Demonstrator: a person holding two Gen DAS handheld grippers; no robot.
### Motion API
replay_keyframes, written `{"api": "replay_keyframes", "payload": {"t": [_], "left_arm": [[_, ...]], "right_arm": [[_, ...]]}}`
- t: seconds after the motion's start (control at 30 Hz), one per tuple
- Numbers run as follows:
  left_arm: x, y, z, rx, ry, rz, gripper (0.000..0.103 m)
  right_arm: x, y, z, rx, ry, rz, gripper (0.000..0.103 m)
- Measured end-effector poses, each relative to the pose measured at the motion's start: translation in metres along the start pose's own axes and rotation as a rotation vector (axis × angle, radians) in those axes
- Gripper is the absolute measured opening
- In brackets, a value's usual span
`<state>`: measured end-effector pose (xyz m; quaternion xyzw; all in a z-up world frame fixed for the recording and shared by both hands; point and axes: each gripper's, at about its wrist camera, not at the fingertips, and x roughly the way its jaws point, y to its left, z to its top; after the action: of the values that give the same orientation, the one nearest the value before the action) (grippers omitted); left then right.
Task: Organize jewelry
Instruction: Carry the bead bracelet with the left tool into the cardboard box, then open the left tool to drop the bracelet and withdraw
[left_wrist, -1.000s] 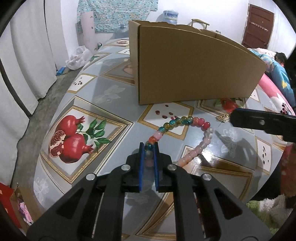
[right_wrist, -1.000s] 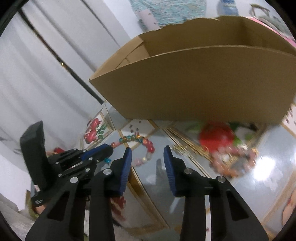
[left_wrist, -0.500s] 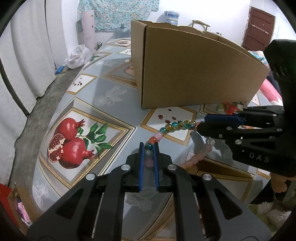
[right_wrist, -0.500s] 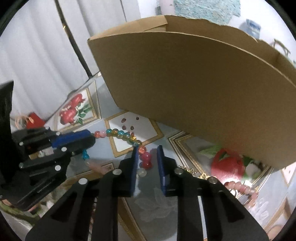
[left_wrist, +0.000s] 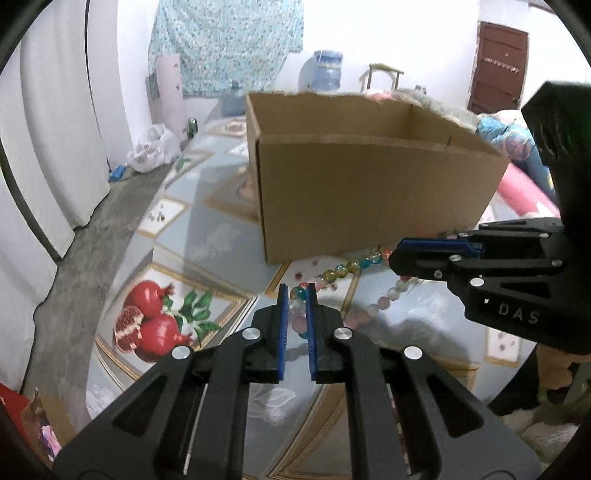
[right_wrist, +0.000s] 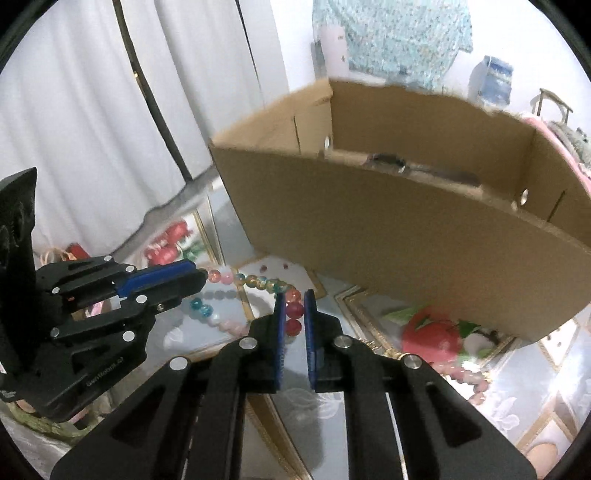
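Note:
A string of multicoloured beads (left_wrist: 347, 267) hangs a little above the patterned table (left_wrist: 207, 236), stretched between both grippers. My left gripper (left_wrist: 294, 291) is shut on its teal and pink beads. In the right wrist view my right gripper (right_wrist: 294, 299) has red beads of the string (right_wrist: 258, 281) between its pads, and its jaws are still closing on them. The right gripper (left_wrist: 393, 258) comes in from the right in the left wrist view. The left gripper (right_wrist: 201, 280) comes in from the left in the right wrist view. An open cardboard box (left_wrist: 369, 192) stands just behind the beads.
A second strand of pink beads (right_wrist: 465, 376) lies on the table at the right, below the box wall (right_wrist: 406, 229). The table edge drops to a concrete floor at the left. White curtains hang beyond. A water jug (left_wrist: 327, 70) stands behind the box.
The right gripper came in beside the left and closed on the red beads. Both grippers then rose, lifting the string, and the box's inside came into sight.

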<state>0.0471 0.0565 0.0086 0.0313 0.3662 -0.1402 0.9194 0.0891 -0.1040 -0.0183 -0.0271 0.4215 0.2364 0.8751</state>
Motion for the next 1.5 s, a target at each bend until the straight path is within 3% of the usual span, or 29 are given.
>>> {"api": "replay_keyframes", "payload": {"t": [0.23,0.5,0.6,0.73,0.87,1.0,1.13,1.2,1.3,1.5], "left_arm": [[-0.040,-0.020,0.034,0.054,-0.121,-0.020,0.008],[-0.082,-0.046,0.102,0.168,-0.311,-0.046,0.008],[-0.077,-0.048,0.130,0.191,-0.340,-0.063,0.008],[-0.038,-0.045,0.162,0.175,-0.255,-0.091,0.008],[0.021,-0.030,0.178,0.101,-0.113,-0.102,0.008],[0.071,-0.021,0.170,0.092,0.028,-0.081,0.008],[0.088,-0.013,0.158,0.134,0.081,-0.031,0.009],[0.090,-0.009,0.156,0.135,0.090,-0.012,0.009],[0.087,-0.003,0.155,0.117,0.085,-0.009,0.025],[0.059,0.007,0.160,0.074,-0.003,-0.030,0.034]], "right_arm": [[-0.053,0.002,0.018,0.003,-0.127,0.024,0.010],[-0.119,-0.016,0.059,-0.024,-0.302,0.032,0.010],[-0.118,-0.041,0.086,0.012,-0.298,0.093,0.010],[-0.081,-0.080,0.118,0.120,-0.195,0.197,0.010],[-0.031,-0.109,0.135,0.223,-0.052,0.224,0.010],[0.016,-0.122,0.136,0.301,0.105,0.212,0.010],[0.043,-0.123,0.130,0.330,0.202,0.229,0.011],[0.046,-0.121,0.129,0.333,0.212,0.243,0.011],[0.047,-0.118,0.129,0.314,0.210,0.229,0.013],[0.020,-0.127,0.128,0.313,0.126,0.210,0.031]]}}
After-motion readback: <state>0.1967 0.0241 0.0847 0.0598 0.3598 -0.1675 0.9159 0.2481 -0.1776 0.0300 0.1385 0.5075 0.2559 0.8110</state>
